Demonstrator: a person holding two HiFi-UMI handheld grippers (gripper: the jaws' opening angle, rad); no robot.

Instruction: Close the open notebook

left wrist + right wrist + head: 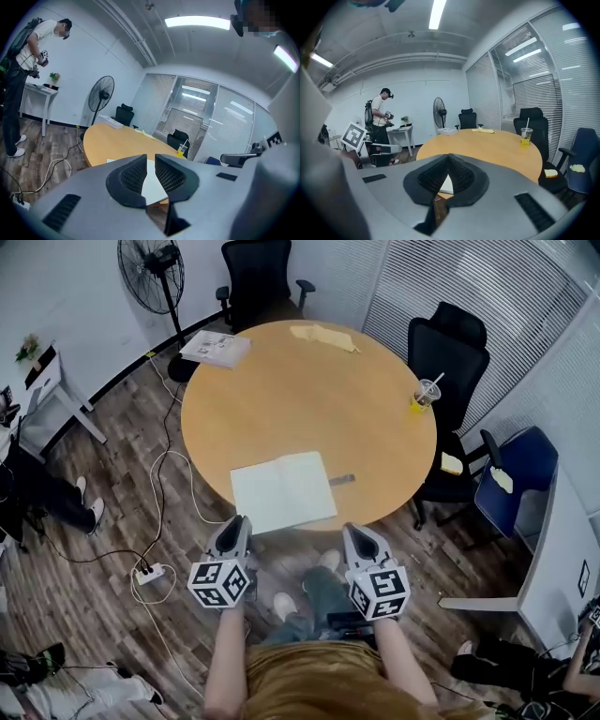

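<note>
An open notebook with blank white pages lies flat at the near edge of the round wooden table. A small dark pen lies just to its right. My left gripper hovers off the table edge, just short of the notebook's near left corner. Its jaws stand a narrow gap apart with nothing between them, and the white page shows through the gap of the left gripper. My right gripper hangs off the table edge below the pen. The tips of the right gripper meet, holding nothing; the notebook lies beyond them.
A plastic cup of yellow drink stands at the table's right edge. A paper stack and a yellow sheet lie at the far side. Black chairs, a fan, a floor power strip with cables, and a standing person surround the table.
</note>
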